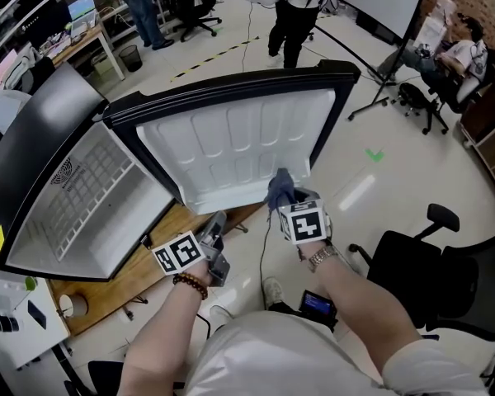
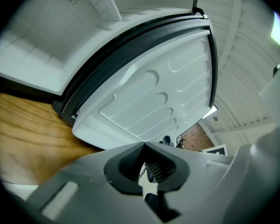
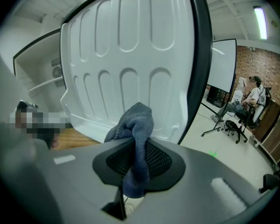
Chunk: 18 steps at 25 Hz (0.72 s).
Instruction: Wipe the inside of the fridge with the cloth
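A small fridge lies open on a wooden table, its white inside with a wire shelf showing at the left. Its door is swung wide, the white ribbed inner panel facing me. My right gripper is shut on a blue-grey cloth, which sticks up between the pads just in front of the door's lower shelf edge. My left gripper is shut with nothing in it, near the door's lower left corner.
The wooden table carries the fridge. A black office chair stands at the right, a tripod and another chair farther back. People stand and sit at the room's far side. A white cabinet is at the lower left.
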Each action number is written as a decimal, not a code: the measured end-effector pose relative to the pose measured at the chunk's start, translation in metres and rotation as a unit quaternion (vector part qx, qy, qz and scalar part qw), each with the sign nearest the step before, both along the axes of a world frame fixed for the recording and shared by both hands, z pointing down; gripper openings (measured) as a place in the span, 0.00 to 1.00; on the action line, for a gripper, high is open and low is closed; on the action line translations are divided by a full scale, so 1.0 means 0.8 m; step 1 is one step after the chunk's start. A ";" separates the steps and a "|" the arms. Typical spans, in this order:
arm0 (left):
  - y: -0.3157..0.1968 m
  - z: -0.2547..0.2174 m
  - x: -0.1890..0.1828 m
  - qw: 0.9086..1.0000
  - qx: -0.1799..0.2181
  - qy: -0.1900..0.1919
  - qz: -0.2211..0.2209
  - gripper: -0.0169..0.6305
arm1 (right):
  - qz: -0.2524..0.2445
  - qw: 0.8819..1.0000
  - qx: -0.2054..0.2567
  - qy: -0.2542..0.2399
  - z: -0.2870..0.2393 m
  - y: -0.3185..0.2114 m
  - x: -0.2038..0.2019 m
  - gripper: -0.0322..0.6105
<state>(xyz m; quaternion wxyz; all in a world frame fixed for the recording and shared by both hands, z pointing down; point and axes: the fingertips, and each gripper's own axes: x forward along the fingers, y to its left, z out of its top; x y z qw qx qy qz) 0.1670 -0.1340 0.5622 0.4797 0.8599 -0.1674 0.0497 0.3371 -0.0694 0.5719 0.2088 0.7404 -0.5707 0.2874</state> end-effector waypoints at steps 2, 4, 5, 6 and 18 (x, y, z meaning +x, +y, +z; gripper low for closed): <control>0.003 0.000 0.006 1.000 0.001 0.000 0.002 0.03 | 0.007 1.000 0.000 0.005 -0.001 0.008 0.013 0.14; 0.006 0.000 0.012 1.000 0.002 0.001 0.003 0.03 | 0.013 1.000 -0.001 0.008 -0.002 0.014 0.023 0.14; 0.008 0.000 0.015 1.000 0.003 0.001 0.004 0.03 | 0.014 1.000 -0.001 0.009 -0.003 0.016 0.027 0.14; 0.009 -0.001 0.018 1.000 0.003 0.002 0.004 0.03 | 0.014 1.000 0.000 0.011 -0.005 0.018 0.031 0.14; 0.016 -0.014 0.028 0.999 0.040 -0.005 -0.005 0.03 | -0.023 0.999 0.036 0.025 -0.043 0.022 0.035 0.14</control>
